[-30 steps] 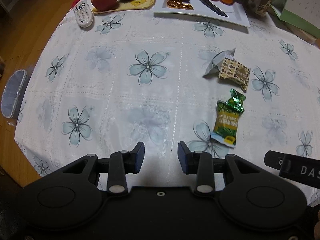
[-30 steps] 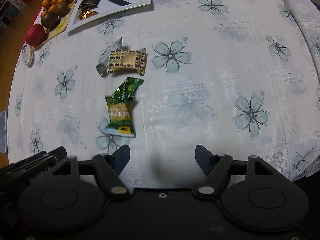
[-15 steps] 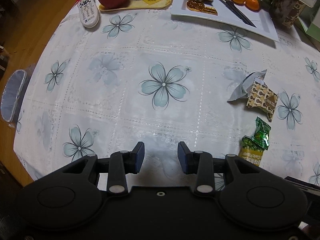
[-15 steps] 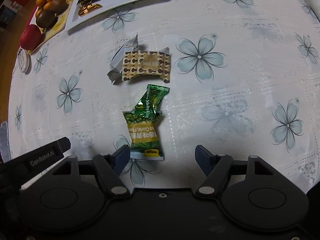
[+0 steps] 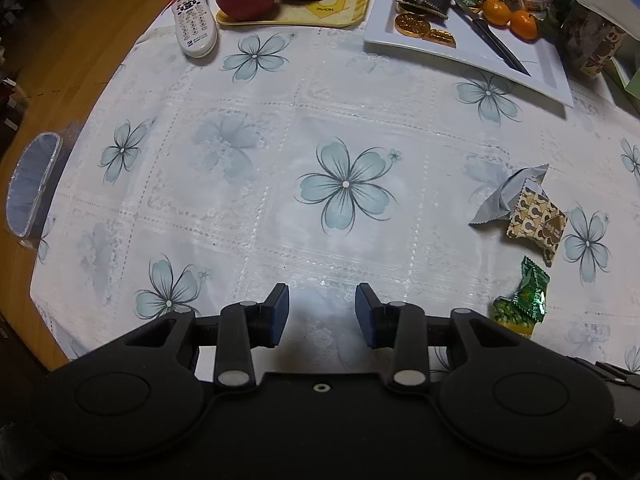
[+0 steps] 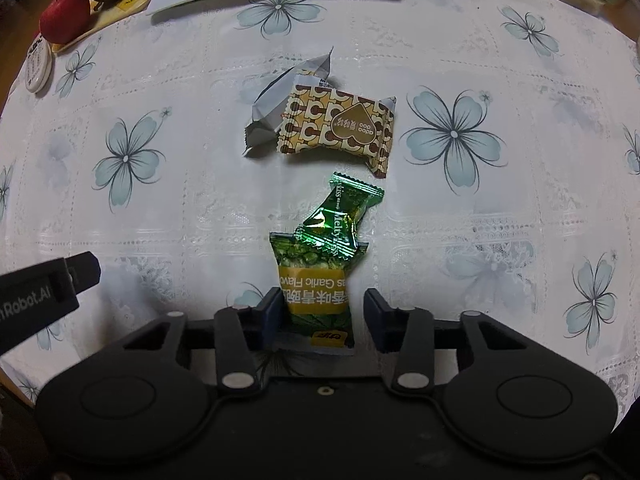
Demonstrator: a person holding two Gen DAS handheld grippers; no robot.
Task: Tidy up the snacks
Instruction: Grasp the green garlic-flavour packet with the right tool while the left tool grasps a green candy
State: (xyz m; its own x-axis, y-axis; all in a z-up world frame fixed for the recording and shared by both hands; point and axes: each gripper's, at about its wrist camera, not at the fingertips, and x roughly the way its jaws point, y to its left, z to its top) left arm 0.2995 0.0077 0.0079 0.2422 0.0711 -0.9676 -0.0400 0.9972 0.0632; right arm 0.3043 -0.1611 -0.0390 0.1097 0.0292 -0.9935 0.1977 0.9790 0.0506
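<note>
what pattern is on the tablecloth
White lace-look tablecloth printed with pale blue-grey flowers; clearest in the left wrist view.

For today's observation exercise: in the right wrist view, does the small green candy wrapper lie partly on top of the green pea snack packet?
Yes, the small green candy wrapper overlaps the top edge of the green pea snack packet, covering part of it.

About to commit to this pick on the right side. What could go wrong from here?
1. The small green candy overlaps the top of the green pea packet; lifting may drag or flip it.
2. The right gripper is closing with the packet off-centre, against the left finger; it may skew or slip.
3. The fingers sit low on the tablecloth and could pinch it.
</note>
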